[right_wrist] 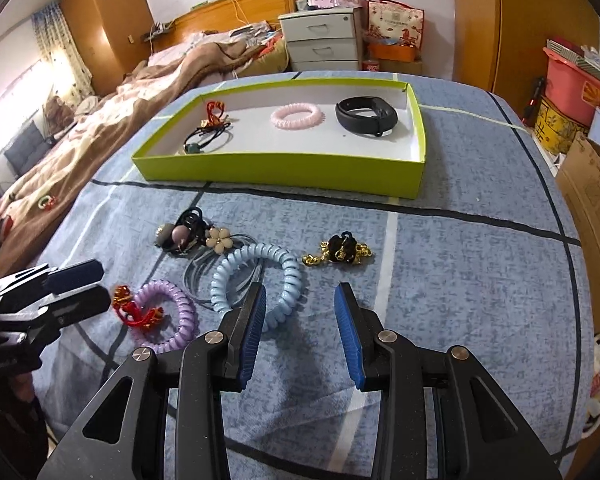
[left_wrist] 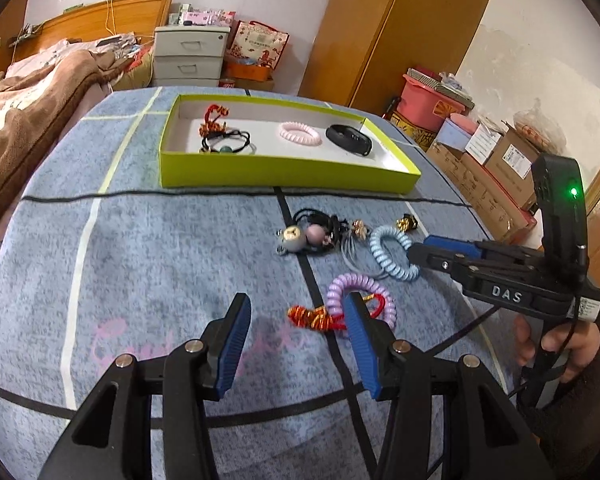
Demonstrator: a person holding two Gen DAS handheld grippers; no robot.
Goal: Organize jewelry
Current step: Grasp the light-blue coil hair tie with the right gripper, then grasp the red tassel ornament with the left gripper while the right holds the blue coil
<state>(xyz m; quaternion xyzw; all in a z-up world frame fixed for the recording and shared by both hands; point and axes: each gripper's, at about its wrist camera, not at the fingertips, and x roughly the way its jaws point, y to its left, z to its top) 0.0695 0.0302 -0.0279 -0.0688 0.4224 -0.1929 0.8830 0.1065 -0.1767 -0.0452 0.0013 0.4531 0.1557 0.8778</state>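
Observation:
A green tray (left_wrist: 284,172) (right_wrist: 284,168) at the back of the blue bedspread holds a pink coil tie (left_wrist: 300,133) (right_wrist: 297,116), a black band (left_wrist: 348,139) (right_wrist: 366,115), a red-gold knot (right_wrist: 214,114) and black ties. Loose in front lie a blue coil tie (left_wrist: 392,254) (right_wrist: 260,280), a purple coil tie (left_wrist: 360,296) (right_wrist: 168,316), a red-gold knot (left_wrist: 316,317) (right_wrist: 134,308), bead ties (left_wrist: 308,232) (right_wrist: 188,232) and a gold-black charm (right_wrist: 340,252). My left gripper (left_wrist: 296,320) is open just left of the purple tie. My right gripper (right_wrist: 300,304) is open, its left finger over the blue tie.
A bed with a brown blanket (right_wrist: 100,120) lies to the left. White drawers (left_wrist: 190,56) (right_wrist: 322,40), a wooden wardrobe (left_wrist: 380,32), cardboard boxes (left_wrist: 496,160) and a pink bin (right_wrist: 572,80) stand beyond the bedspread's far and right edges.

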